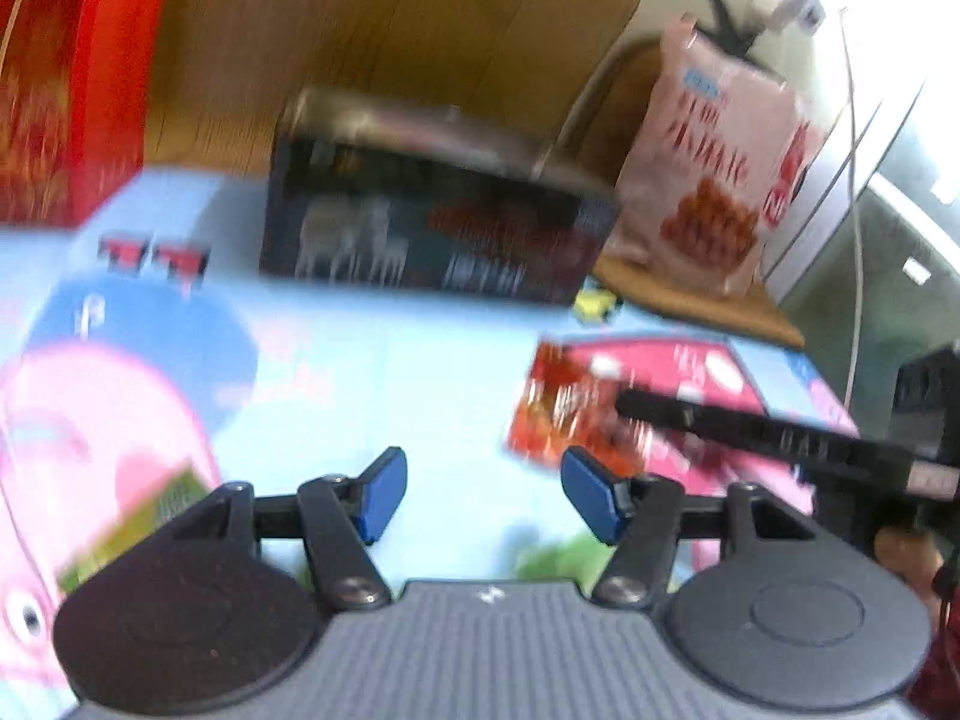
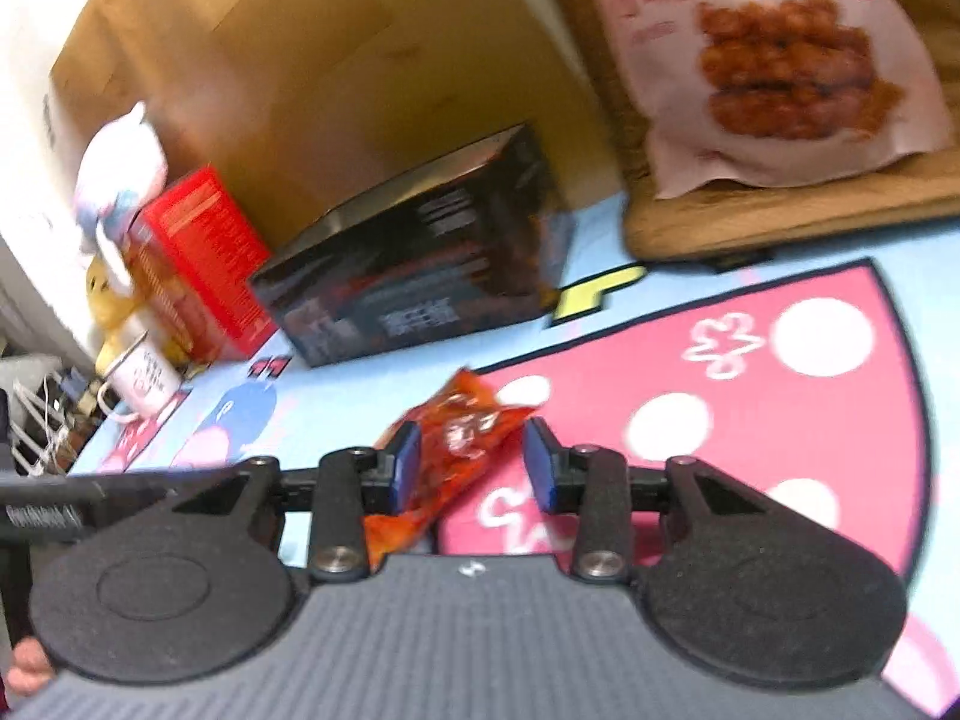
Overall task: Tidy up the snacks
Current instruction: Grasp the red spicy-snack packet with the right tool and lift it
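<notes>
A small orange-red snack packet (image 2: 462,438) lies on the cartoon mat, between the open blue pads of my right gripper (image 2: 471,471); the jaws stand apart around it, not clamped. In the left wrist view the same packet (image 1: 558,414) lies right of centre, with the right gripper's black finger across it. My left gripper (image 1: 483,495) is open and empty above the light blue mat. A black snack box (image 1: 432,228) stands at the back of the mat. A red box (image 1: 66,78) stands at far left. A pink bag of fried snacks (image 1: 714,174) leans on a chair.
A cardboard wall (image 2: 288,60) runs behind the boxes. A white mug (image 2: 144,381) and plush toys (image 2: 120,180) sit at the left edge. A green-yellow packet (image 1: 144,528) lies at lower left. The wooden chair seat (image 2: 780,210) borders the mat at back right.
</notes>
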`<state>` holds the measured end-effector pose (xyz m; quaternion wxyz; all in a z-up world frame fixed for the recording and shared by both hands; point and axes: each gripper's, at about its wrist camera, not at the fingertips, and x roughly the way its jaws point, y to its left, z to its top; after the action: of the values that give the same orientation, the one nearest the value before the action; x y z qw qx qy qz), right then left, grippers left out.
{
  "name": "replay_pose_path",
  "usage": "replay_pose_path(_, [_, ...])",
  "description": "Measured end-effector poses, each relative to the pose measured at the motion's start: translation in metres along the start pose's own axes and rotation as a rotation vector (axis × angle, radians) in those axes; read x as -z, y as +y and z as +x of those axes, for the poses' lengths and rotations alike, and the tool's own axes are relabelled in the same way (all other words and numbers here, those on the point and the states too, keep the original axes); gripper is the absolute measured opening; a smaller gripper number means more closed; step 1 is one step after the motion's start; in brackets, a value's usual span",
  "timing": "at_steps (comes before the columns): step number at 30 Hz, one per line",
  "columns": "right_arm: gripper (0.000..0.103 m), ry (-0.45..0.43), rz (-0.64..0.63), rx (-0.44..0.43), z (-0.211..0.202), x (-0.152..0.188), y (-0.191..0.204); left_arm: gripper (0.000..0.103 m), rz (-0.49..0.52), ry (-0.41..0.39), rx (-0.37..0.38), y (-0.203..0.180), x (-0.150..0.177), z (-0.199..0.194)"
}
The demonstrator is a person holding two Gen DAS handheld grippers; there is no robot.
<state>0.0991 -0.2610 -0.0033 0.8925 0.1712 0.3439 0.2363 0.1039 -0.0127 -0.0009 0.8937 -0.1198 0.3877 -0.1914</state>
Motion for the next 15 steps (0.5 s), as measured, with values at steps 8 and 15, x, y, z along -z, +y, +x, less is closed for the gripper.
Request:
replay_pose_path(8, [0.008, -0.044, -0.061, -0.044, -0.005, 0.009, 0.04, 0.058, -0.051, -0.061, -0.012, 0.019, 0.01, -0.044])
replay_pose_path(15, [0.004, -0.157, -0.238, -0.114, -0.041, 0.005, 0.098, 0.059, -0.133, -0.137, -0.009, 0.048, 0.022, -0.088])
